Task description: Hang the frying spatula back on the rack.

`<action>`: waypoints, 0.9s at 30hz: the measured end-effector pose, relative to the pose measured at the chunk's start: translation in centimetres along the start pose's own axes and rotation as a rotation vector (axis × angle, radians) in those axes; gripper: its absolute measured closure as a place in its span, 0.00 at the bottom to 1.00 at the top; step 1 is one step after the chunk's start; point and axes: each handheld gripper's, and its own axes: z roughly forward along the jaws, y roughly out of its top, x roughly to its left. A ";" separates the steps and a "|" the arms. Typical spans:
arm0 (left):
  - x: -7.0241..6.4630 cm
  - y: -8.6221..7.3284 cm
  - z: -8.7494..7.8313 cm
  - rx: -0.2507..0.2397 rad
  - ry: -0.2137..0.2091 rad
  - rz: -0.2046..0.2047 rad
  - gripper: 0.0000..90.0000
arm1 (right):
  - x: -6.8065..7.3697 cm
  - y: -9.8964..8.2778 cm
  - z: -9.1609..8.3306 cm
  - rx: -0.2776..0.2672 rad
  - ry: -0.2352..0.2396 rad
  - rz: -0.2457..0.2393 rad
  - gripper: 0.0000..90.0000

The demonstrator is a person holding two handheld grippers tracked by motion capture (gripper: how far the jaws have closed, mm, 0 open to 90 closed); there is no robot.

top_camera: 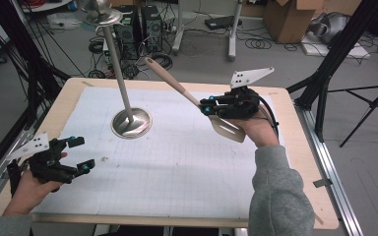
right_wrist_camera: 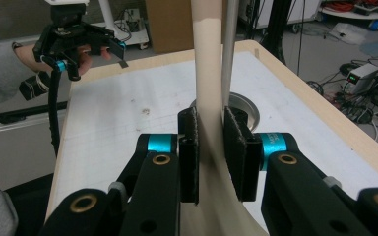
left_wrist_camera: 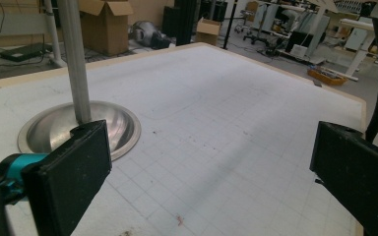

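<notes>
The spatula [top_camera: 192, 96] is clamped at its neck by the right claw [top_camera: 207, 107], its long axis running toward eleven o'clock, handle tip near the stand [top_camera: 128, 115] pole. The left claw [top_camera: 81, 155] is held wide at eight o'clock over the bench [top_camera: 300, 162], farther off.

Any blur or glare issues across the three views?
High view: even light, bright sheen on the stand base. Left gripper view: near pads soft, table sharp. Right gripper view: spatula handle slightly blurred up close, left gripper farther off clear.
</notes>
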 end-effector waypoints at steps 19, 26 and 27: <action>-0.3 -0.2 0.3 0.005 -0.015 -0.004 0.03 | -0.6 2.3 -0.9 -0.056 -0.002 -0.005 0.86; -0.4 -0.2 0.4 0.006 -0.021 -0.002 0.03 | -1.2 2.5 -1.6 -0.071 -0.024 0.004 0.86; -0.4 -0.2 0.4 0.007 -0.023 -0.003 0.03 | -1.2 2.6 -1.6 -0.071 -0.030 0.003 0.86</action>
